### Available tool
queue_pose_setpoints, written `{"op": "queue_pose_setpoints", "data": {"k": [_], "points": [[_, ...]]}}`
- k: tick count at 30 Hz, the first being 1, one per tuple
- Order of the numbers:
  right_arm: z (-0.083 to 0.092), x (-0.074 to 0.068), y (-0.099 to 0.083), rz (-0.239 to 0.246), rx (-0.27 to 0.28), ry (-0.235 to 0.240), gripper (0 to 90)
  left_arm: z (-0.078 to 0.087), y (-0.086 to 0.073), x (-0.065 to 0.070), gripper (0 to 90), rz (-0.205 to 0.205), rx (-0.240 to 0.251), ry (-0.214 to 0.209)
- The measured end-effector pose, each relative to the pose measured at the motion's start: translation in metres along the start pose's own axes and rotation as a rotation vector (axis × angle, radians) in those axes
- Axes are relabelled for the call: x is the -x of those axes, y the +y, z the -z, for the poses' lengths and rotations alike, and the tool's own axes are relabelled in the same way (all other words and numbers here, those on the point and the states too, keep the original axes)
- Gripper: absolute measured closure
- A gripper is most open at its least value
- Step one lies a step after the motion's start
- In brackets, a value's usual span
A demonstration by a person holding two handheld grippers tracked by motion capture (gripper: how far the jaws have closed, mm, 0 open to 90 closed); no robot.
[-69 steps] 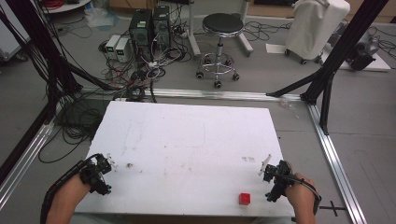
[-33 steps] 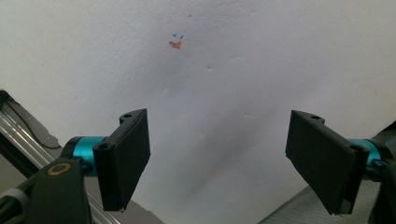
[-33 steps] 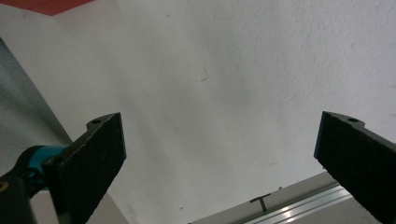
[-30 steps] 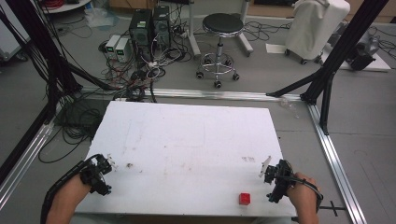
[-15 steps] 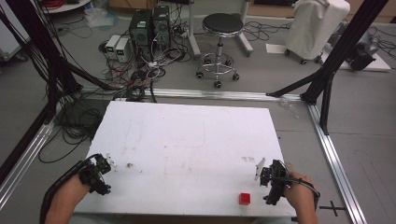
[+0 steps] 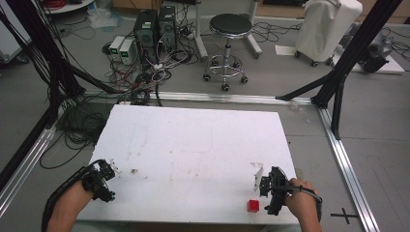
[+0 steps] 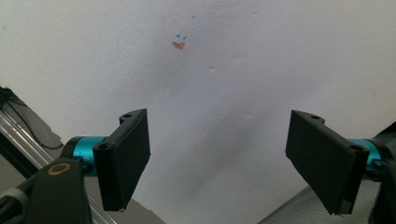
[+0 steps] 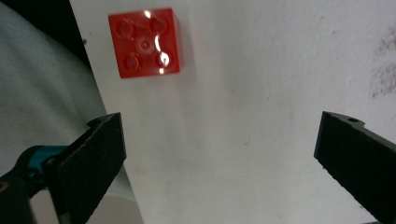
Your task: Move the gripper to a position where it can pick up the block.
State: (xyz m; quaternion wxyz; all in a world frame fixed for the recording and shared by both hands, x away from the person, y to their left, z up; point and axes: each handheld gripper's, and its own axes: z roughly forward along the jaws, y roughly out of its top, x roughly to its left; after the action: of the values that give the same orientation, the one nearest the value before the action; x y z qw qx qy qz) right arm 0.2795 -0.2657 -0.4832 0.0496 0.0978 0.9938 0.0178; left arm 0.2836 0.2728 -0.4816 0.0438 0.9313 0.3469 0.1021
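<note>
A small red four-stud brick (image 6: 253,206) lies near the front edge of the white table (image 6: 193,145), at the front right. In the right gripper view the red brick (image 8: 144,43) sits ahead and to the left of the jaws, close to the table's edge. My right gripper (image 6: 261,185) hovers just right of the brick, open, with nothing between its fingers; the right gripper (image 8: 219,154) shows wide-spread jaws. My left gripper (image 6: 107,174) rests at the front left corner, open and empty; the left gripper (image 7: 217,158) looks over bare table with a small orange mark (image 7: 178,45).
Small scuff marks (image 6: 133,170) dot the tabletop. Aluminium rails (image 6: 345,159) frame the table. Beyond the far edge stand a stool (image 6: 227,29), computer boxes (image 6: 154,24) and tangled cables (image 6: 82,121) on the floor. A light sleeve (image 8: 42,93) lies beside the table edge.
My right gripper has shifted slightly left, closer to the red brick. The left gripper and the brick have stayed in place.
</note>
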Motion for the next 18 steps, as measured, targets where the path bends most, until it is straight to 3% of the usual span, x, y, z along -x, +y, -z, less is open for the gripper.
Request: {"op": "queue_pose_setpoints", "data": {"k": [6, 14, 18], "points": [[-0.011, -0.015, 0.013, 0.045, -0.021, 0.018, 1.3, 0.0, 0.0, 0.001, 22.2, 0.013, 0.017, -0.001], [-0.024, -0.03, 0.026, 0.091, -0.023, -0.025, 1.3, 0.0, 0.001, 0.002, 22.2, 0.004, 0.016, 0.0], [-0.03, -0.032, 0.034, 0.123, -0.031, -0.017, 1.3, 0.001, 0.001, 0.003, 22.2, 0.002, 0.014, 0.001]]}}
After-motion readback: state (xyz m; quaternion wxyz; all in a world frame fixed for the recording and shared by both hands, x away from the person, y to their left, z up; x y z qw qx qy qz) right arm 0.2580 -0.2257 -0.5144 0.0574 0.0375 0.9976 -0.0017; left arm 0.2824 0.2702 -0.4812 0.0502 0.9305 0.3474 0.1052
